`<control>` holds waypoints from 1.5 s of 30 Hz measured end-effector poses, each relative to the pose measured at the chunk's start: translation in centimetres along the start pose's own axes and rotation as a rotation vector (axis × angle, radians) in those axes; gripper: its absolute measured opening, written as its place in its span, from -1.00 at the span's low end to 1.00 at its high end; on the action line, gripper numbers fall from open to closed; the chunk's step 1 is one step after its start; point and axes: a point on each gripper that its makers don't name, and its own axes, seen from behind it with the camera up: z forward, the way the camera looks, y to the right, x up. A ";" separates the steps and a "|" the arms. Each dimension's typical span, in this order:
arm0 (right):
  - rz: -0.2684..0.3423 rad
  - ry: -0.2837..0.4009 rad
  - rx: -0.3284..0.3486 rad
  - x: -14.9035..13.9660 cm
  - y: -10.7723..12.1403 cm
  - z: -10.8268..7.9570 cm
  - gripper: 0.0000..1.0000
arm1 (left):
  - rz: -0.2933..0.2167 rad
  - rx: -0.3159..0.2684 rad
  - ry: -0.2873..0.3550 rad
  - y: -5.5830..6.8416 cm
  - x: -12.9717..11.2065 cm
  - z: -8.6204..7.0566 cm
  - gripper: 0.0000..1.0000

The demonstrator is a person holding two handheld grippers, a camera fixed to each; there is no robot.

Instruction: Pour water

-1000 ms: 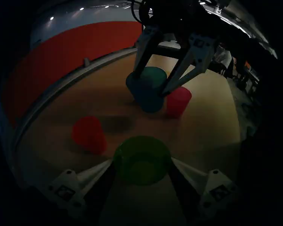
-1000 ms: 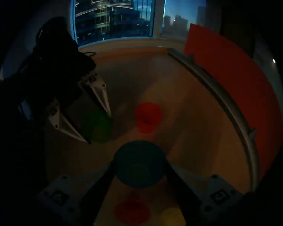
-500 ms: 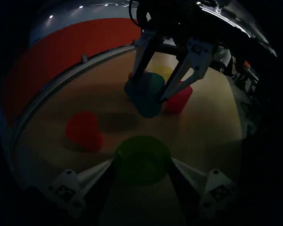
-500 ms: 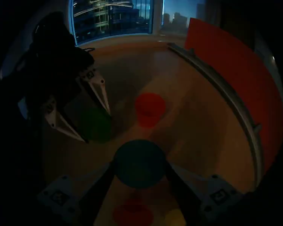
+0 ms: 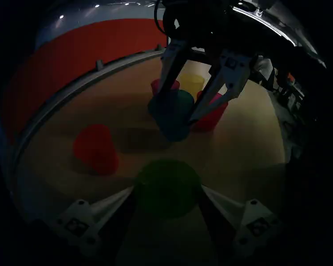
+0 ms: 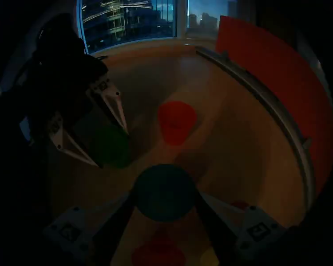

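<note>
The scene is dim. In the left gripper view my left gripper (image 5: 167, 195) is shut on a green cup (image 5: 167, 188), held over the wooden table (image 5: 242, 146). Farther off, my right gripper (image 5: 175, 111) grips a teal cup (image 5: 172, 114). In the right gripper view the teal cup (image 6: 164, 192) sits between my right gripper's (image 6: 164, 197) fingers, and the left gripper (image 6: 111, 148) holds the green cup (image 6: 111, 148) at the left. A red cup (image 6: 176, 122) stands upside down on the table between them; in the left gripper view this red cup (image 5: 95, 148) is at the left.
A pink cup (image 5: 211, 115), a yellow cup (image 5: 191, 82) and another red cup (image 5: 160, 85) stand behind the teal cup. A red panel (image 5: 73, 57) with a grey rail (image 5: 77, 91) borders the table. Windows (image 6: 126, 22) lie beyond the far edge. A person's dark sleeve (image 6: 60, 75) holds the left gripper.
The teal cup has risen slightly, and the yellow and far red cups now show behind it. The upside-down red cup looks nearer in the right gripper view.
</note>
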 end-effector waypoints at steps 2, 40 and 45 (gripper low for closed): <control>0.001 0.000 -0.002 -0.1 0.0 0.2 0.92 | -0.003 -0.001 0.003 0.0 0.0 0.0 0.73; 0.018 -0.011 -0.033 -3.2 -0.1 1.7 0.94 | -0.042 -0.009 0.007 0.3 -0.7 -0.2 0.74; 0.015 -0.011 -0.038 -3.2 0.0 1.6 0.94 | -0.050 -0.010 0.006 0.3 -0.7 -0.2 0.74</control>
